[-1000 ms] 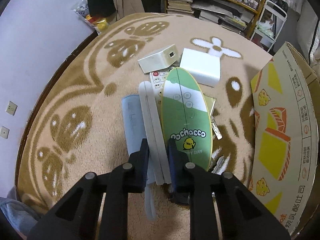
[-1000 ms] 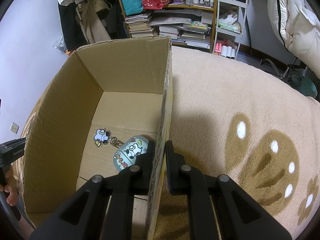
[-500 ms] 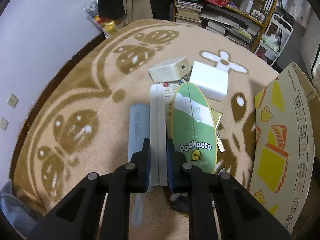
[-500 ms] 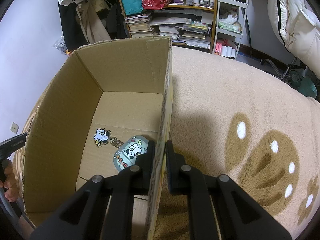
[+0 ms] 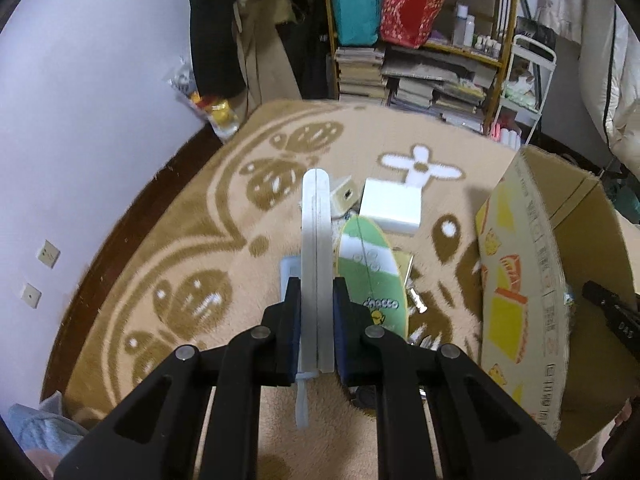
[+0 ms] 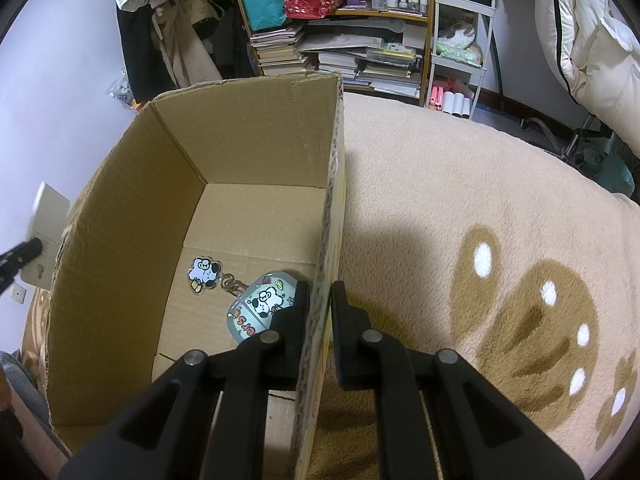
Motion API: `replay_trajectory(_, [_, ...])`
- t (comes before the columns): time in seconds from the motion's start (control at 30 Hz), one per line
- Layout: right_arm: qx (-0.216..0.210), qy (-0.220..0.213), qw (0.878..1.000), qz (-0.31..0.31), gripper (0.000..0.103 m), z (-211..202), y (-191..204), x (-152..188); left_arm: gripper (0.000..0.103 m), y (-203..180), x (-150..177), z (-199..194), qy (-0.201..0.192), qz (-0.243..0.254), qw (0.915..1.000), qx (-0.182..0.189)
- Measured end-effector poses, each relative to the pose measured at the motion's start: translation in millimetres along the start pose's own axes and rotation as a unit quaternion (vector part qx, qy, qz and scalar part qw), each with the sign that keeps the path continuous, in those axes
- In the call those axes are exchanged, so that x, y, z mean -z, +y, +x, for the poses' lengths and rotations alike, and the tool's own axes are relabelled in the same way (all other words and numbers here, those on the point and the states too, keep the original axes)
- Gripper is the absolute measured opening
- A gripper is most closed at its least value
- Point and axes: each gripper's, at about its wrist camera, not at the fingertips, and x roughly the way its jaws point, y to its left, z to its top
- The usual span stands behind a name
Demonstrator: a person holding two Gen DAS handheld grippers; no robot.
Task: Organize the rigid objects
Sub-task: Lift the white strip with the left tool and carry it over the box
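White plastic bar [image 5: 316,264]: long, pale, seam down its middle; your left gripper [image 5: 316,332] has it pinched btwn both fingers, front end lifted above the rug [image 5: 160,240].
Strap: a thin pale strip hangs from the bar's near end, prob. a loop, blurred.
Left pile on rug: green oval board [image 5: 372,272] w/ cartoon print, white box [image 5: 392,206], small cream box [image 5: 342,200], bluish flat item [image 5: 289,276] under the bar.
Right gripper [image 6: 320,336]: fingers narrow, clamped on the right wall of the cardboard box [image 6: 256,148], one finger inside, one outside.
Box contents: keychain charm [image 6: 204,274] and a rounded clear case [image 6: 260,306] on the floor of the box, linked by a chain.
Box vs pile: box sits just right of your pile.
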Motion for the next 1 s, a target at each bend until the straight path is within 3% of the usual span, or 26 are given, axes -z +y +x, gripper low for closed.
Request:
replay_trajectory(0.17, [0.001, 0.001, 1.0, -0.004, 0.011, 0.0, -0.2, 0.2, 0.013, -10.1, -10.1, -29.7, -0.038, 0.015, 0.999, 0.014])
replay_trajectory(0.27, [0.001, 0.001, 1.0, -0.003, 0.011, -0.2, -0.1, -0.1, 0.013, -22.4, -14.0, -48.6, -0.065, 0.04, 0.9971, 0.001])
replay_trajectory(0.6, [0.001, 0.001, 1.0, -0.004, 0.011, -0.3, -0.7, 0.0, 0.013, -56.7, -27.7, -97.2, -0.117, 0.063, 0.9904, 0.04])
replay_trajectory(1.0, [-0.001, 0.001, 1.0, -0.002, 0.011, -0.9, -1.9, 0.3, 0.013, -123.6, -25.4, -107.2, -0.124, 0.115, 0.9807, 0.097])
